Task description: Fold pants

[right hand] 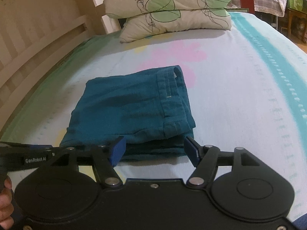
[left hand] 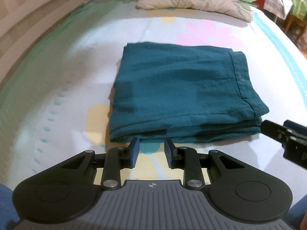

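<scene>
The teal pants (left hand: 184,88) lie folded into a thick rectangular stack on the bed (left hand: 57,88), straight ahead of both pairs of tongs. The stack's layered near edge faces the tongs, and its waistband side, with a belt loop and stitched seams, runs along the edge to the right as seen from the left tongs.

The left tongs (left hand: 151,150) hover just short of that near edge, over the flowered sheet. Their blue pads (left hand: 134,151) stand a modest gap apart with nothing between them; the cloth lies just beyond the tips, and whether the tips brush it cannot be told. In the right wrist view, these tongs show only as a black bar at the left edge, with fingers (right hand: 5,201) of a hand wrapped around the handle below.

The right tongs (right hand: 154,150) are spread wider, and the jaws are opening. Their pads flank the stack's near right corner without pressing it; the cloth sits just past the tips. In the left wrist view the right tongs (left hand: 285,134) come in from the right, close to that same corner.

Well beyond the pants, two stacked pillows (right hand: 168,9) with green leaf prints rest at the far end of the bed. A pale slatted bed frame (right hand: 28,44) runs along the left of the tongs.
</scene>
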